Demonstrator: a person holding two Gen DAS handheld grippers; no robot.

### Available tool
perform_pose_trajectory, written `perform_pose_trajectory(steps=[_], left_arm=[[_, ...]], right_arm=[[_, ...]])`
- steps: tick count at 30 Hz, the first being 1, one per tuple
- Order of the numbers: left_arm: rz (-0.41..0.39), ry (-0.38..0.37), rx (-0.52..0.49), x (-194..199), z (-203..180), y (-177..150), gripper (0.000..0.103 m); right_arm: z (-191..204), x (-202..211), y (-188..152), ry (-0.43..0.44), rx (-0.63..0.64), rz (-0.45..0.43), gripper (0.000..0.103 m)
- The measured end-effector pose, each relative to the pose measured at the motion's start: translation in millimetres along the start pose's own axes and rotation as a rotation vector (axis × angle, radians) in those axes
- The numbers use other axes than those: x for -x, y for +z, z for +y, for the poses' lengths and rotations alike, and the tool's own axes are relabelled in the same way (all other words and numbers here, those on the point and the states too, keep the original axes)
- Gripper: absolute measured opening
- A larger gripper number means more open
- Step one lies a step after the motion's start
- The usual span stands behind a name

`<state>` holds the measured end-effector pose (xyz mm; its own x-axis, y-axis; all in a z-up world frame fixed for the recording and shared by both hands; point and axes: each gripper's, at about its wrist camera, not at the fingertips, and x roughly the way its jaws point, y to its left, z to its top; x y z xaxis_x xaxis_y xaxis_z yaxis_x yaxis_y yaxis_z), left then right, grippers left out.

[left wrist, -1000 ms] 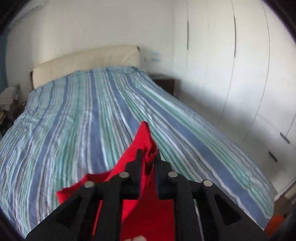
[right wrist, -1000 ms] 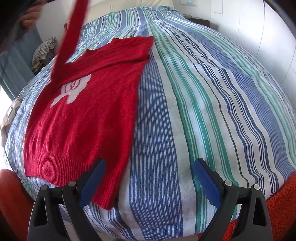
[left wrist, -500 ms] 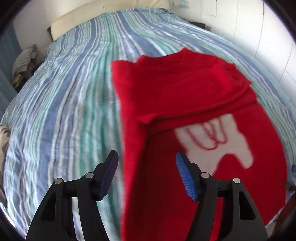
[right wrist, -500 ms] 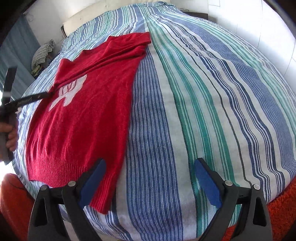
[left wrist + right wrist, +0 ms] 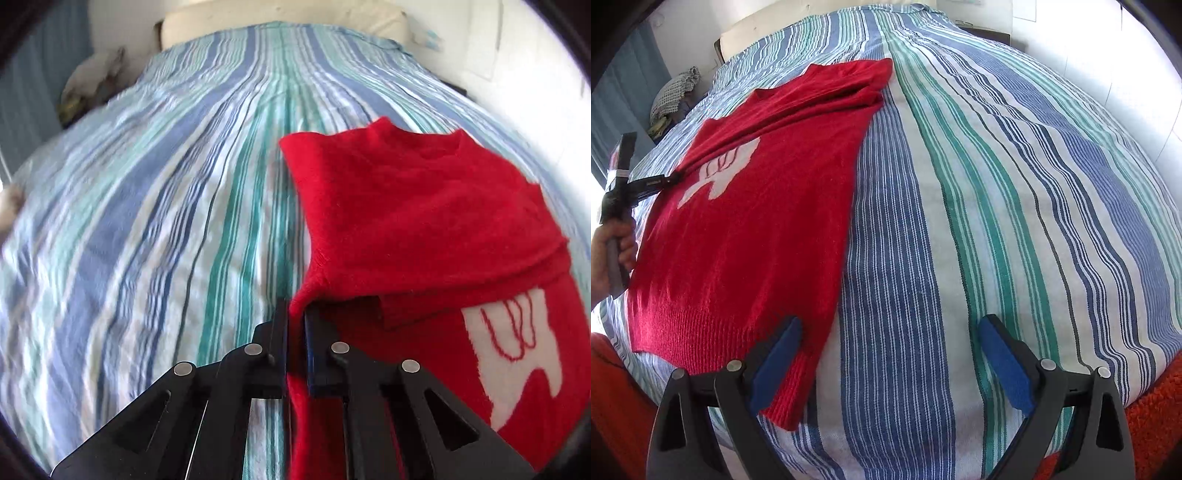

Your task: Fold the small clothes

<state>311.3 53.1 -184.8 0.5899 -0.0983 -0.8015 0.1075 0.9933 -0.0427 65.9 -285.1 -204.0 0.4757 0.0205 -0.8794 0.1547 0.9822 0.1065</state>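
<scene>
A: Where's the red sweater [image 5: 746,229]?

B: Flat on the striped bed [image 5: 997,184], sleeve folded across its chest. The left gripper [image 5: 295,314] has its jaws clamped on the sweater's side edge.

A: And the right gripper [image 5: 890,354]?

B: Its 2 jaws stand wide apart, empty, above the hem corner.

A: The room?

B: A cream headboard [image 5: 280,18] against a white wall.

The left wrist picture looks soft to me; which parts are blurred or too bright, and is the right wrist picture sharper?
Left wrist view: the striped bedcover smears at the left side, the red sweater looks fuzzy, and the wall at top right is washed out. Right wrist view: sharper, the sweater's knit and the stripes are crisp; the fisheye bulges the bed, and the right edge glares white.
</scene>
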Motion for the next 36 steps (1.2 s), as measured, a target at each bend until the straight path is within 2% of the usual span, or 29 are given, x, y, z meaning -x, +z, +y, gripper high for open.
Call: perform_pose_trajectory(steps=[1,4,6,7,10,12,14,16,17,18,19,20,21,23,25,27,29,31,32,34,35,36], left_arm=[[0.007,-0.008,-0.005,0,-1,-2,0.007],[0.047,-0.037,-0.036,6,-6,-3,0.017],[0.069,-0.093,0.013,16,5,-2,0.035],[0.059,-0.106,0.044,22,14,-1,0.039],[-0.003,-0.178,0.124,35,34,18,0.058],[-0.006,-0.237,0.124,28,27,41,0.078],[0.023,-0.270,0.080,11,11,64,0.083],[0.091,-0.225,0.045,-18,-4,81,0.083],[0.125,-0.210,0.050,-30,-6,84,0.062],[0.147,-0.189,0.048,-41,-8,86,0.006],[0.151,-0.146,0.018,-43,-8,85,0.004],[0.118,-0.088,-0.036,-42,-10,84,0.004],[0.110,-0.047,-0.081,-44,-10,82,0.003],[0.130,-0.028,-0.107,-49,-9,76,0.005],[0.130,-0.001,-0.115,-48,-12,76,0.013],[0.121,0.038,-0.066,-39,-7,79,0.040],[0.061,0.058,0.000,-22,5,78,0.058],[0.001,0.026,0.030,-7,13,75,0.063],[-0.002,0.011,0.023,-3,12,73,0.066],[0.029,-0.010,-0.051,-6,-2,64,0.067],[0.046,0.012,-0.110,-13,-9,56,0.067],[0.080,0.069,-0.166,-23,-14,46,0.064]], right_arm=[[1,-1,0,-0.001,0.001,0.002,0.096],[0,-2,1,0.005,-0.003,0.000,0.096],[-2,-1,0,0.011,-0.003,-0.001,0.096],[-2,-1,1,0.013,-0.004,-0.001,0.096],[-1,-2,1,0.007,-0.002,0.001,0.096],[1,-2,1,0.000,0.004,0.001,0.097],[2,-2,0,-0.003,0.008,0.000,0.097],[2,-3,0,-0.002,0.007,-0.001,0.097],[1,-3,1,-0.002,0.007,0.000,0.097],[1,-3,1,-0.003,0.007,0.000,0.097],[1,-3,1,-0.003,0.006,-0.001,0.097],[1,-3,1,-0.003,0.006,-0.001,0.097],[1,-4,0,-0.003,0.006,-0.001,0.098],[1,-5,1,-0.004,0.010,0.000,0.098],[2,-6,1,-0.007,0.014,0.002,0.099],[2,-6,1,-0.006,0.015,0.002,0.099],[1,-6,1,0.003,0.009,0.002,0.099],[0,-5,1,0.007,0.006,0.001,0.099],[1,-6,1,0.003,0.009,0.001,0.099],[3,-6,1,-0.008,0.019,0.003,0.099],[3,-6,1,-0.011,0.021,0.003,0.099],[3,-6,1,-0.011,0.019,0.003,0.099]])
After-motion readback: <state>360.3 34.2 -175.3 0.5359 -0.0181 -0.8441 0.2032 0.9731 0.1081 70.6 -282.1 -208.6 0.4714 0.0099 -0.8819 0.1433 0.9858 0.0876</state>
